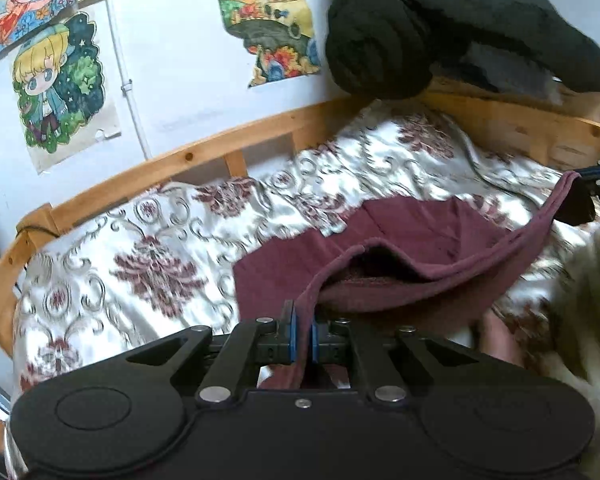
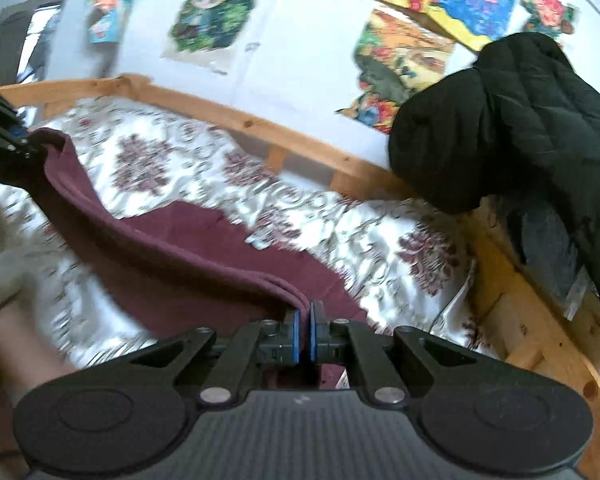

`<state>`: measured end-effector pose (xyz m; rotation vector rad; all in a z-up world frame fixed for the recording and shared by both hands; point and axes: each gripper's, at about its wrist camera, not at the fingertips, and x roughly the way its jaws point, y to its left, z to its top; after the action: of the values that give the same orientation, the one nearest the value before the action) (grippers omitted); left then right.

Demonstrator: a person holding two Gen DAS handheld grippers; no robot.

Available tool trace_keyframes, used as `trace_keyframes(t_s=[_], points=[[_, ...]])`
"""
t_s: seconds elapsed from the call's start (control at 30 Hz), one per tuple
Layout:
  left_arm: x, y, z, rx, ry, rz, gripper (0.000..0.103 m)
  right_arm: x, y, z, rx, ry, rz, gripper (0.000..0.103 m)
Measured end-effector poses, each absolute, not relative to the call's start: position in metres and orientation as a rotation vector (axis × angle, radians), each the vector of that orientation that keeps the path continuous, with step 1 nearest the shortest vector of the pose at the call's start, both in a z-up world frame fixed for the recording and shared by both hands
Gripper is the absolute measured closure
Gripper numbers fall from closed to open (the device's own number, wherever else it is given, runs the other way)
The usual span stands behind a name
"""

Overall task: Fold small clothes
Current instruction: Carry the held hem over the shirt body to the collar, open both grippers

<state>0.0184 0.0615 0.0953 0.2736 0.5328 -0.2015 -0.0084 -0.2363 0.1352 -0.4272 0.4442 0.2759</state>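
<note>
The step in hand looks like the lift that opens a fold: one maroon garment [image 1: 404, 240] hangs between two hand-held grippers, its near edge raised while the rest trails on the bed's patterned satin cover [image 1: 148, 248]. In the left wrist view, the left hand-held gripper [image 1: 303, 320] sits at bottom centre, jaws pinched right together on a corner of the cloth. The right hand-held gripper [image 2: 303, 320], bottom centre of its own view, is likewise clamped on the opposite corner, and each one appears at the far edge of the other's frame with the taut hem running between them.

My reading is that the next move calls for carrying both held corners together over the part lying on the bed, keeping the hem level so the layers meet squarely; the slippery cover could let the lower part slide.

Counted: one garment, two grippers, one black padded jacket [image 2: 520, 128] draped over the wooden bed frame [image 1: 204, 156] at right, and several drawings [image 1: 56, 88] on the wall.
</note>
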Motion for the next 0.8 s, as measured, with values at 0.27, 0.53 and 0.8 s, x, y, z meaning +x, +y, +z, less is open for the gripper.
trace_keyframes(t_s=[0.27,0.53,0.8], points=[[0.143,0.075,0.075,0.289,0.586,-0.147,0.096,0.105,-0.224,0.101,-0.318,0.388,0.146,0.097],[0.232,0.079,0.032,0.292,0.617,-0.119,0.095,0.182,-0.204,0.043,-0.358,0.381,0.092,0.097],[0.293,0.077,-0.012,0.230,0.632,-0.128,0.095,0.231,-0.196,0.007,-0.448,0.385,0.045,0.096]])
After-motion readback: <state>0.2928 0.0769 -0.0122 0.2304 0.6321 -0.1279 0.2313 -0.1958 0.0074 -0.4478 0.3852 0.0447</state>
